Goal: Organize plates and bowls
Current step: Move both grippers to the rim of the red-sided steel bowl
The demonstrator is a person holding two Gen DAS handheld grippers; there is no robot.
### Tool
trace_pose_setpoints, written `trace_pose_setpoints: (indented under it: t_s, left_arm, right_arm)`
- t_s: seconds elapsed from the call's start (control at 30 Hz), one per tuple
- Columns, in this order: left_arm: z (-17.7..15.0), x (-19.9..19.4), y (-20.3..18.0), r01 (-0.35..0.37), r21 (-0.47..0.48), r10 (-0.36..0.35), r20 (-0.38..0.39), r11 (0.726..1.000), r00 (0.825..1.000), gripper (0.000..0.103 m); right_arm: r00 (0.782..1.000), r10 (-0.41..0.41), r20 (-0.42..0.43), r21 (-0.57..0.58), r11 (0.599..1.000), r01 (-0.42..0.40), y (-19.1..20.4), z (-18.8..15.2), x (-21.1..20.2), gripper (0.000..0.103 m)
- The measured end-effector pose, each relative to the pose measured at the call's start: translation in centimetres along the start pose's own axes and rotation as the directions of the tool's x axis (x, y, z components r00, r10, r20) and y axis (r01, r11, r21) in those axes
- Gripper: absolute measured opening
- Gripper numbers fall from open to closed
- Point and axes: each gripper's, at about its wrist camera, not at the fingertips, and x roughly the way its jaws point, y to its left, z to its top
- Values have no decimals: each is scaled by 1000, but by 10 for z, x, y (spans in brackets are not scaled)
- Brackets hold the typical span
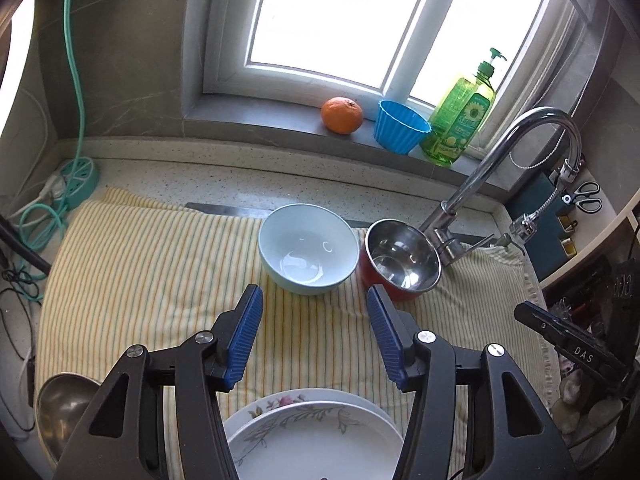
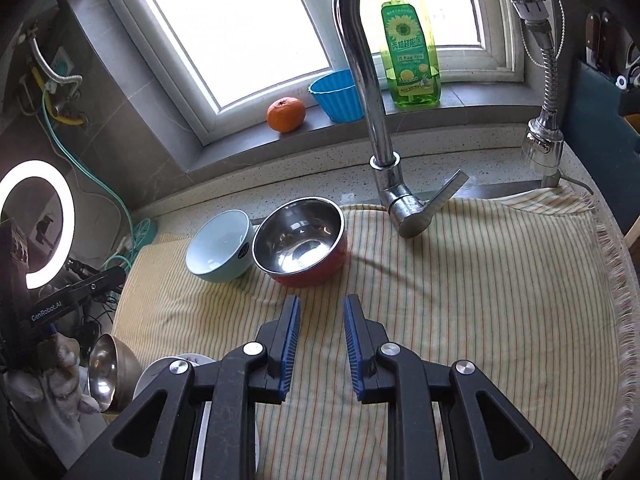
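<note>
Left hand-held gripper [image 1: 315, 300] hangs spread wide over the striped cloth [image 1: 140, 264], nothing between its pads. Right hand-held gripper [image 2: 322, 308] shows a narrow gap, also empty, above the same cloth. Ahead on the desk, the blue bowl [image 1: 308, 249] and the red steel-lined bowl [image 1: 402, 258] sit side by side, touching, near the tap [image 1: 500, 160]. Floral plates [image 1: 316, 432] lie stacked below the left gripper, with a steel bowl [image 1: 64, 404] off to their left.

Home kitchen: faucet [image 2: 360, 80], dish soap [image 2: 408, 48], windowsill bowls.
</note>
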Motion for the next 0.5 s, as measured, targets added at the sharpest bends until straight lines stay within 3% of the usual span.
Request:
trace_pose_setpoints:
  t_s: [0.3, 0.37, 0.43, 0.5]
  left_arm:
    - [17, 26, -27, -19, 76, 23, -53, 997, 998, 53]
    - [21, 33, -33, -19, 94, 25, -60, 995, 998, 53]
    - [25, 41, -40, -27, 120, 35, -60, 992, 998, 53]
    - [30, 50, -46, -35, 156, 47, -73, 987, 996, 61]
  right_arm:
    - [997, 27, 77, -2, 1000, -26, -13, 7, 2, 22]
    - [996, 32, 82, 8, 999, -32, -16, 10, 6, 33]
    - [996, 27, 85, 14, 999, -29, -18, 13, 10, 54]
    - [996, 4, 84, 22, 1000, -6, -20, 18, 16, 58]
